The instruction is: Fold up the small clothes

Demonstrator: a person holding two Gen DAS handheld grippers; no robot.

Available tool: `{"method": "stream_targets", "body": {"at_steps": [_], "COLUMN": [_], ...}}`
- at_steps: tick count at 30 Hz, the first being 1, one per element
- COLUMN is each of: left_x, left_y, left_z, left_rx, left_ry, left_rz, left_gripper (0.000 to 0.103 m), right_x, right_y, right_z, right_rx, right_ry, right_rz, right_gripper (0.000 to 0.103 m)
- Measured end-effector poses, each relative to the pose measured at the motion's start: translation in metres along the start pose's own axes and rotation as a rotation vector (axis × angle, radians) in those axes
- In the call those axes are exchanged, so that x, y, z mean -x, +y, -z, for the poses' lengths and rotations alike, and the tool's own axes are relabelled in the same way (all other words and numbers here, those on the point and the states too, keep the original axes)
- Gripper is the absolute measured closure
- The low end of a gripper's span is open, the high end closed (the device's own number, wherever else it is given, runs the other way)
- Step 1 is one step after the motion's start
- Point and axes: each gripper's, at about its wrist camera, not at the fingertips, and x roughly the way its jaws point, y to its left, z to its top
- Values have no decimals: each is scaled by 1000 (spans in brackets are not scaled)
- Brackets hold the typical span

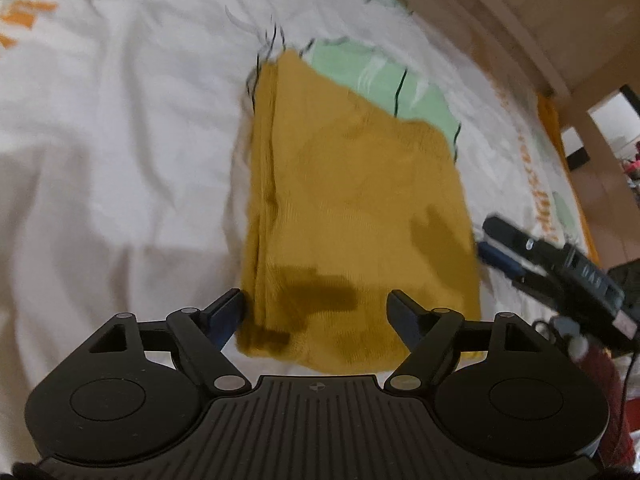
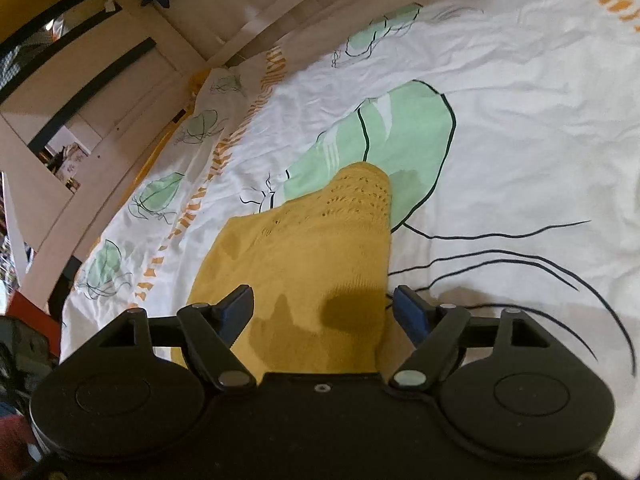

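Left wrist: left tool (image 1: 316,312) gapes above garment (image 1: 352,208).

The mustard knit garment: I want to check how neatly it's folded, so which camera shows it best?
The left wrist view: the mustard knit garment shows nearly whole, a folded rectangle with stacked layers along one edge, though blurred. The right wrist view is sharper, with the eyelet pattern visible, but shows it only partly, its near end hidden behind the gripper.

1 garment (image 1: 352,200), 2 tongs (image 1: 316,312)
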Motion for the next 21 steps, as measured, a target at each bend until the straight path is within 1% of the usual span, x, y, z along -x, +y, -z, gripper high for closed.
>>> {"method": "stream_targets", "body": {"at_steps": [4,9,13,16,19,21], "left_x": [-14,-16,-20,-23,-25,-30], "left_y": [-5,-5,-1,1,-4,-8], "left_z": [-3,-7,-11,-14,-17,-20], "left_rx": [-30,-38,-6,14,-19,-45], "left_ry": [19,29,30,24,1,0], "left_rz": [-40,-43,-14,12,29,27], "left_gripper": [26,25,23,19,19,19], "right_x": [-15,-32,-45,-53,-60,-62], "right_y": [-12,-22,-23,-23,-24,-24], "right_z": [-6,-10,-15,-19,-23,-24], "right_rx": [-40,-79,-80,-91,-96,-91], "right_ry": [25,56,71,80,81,81], "right_rz": [-33,-89,-139,-166,-185,-192], "right_gripper": [21,20,19,17,17,16]}}
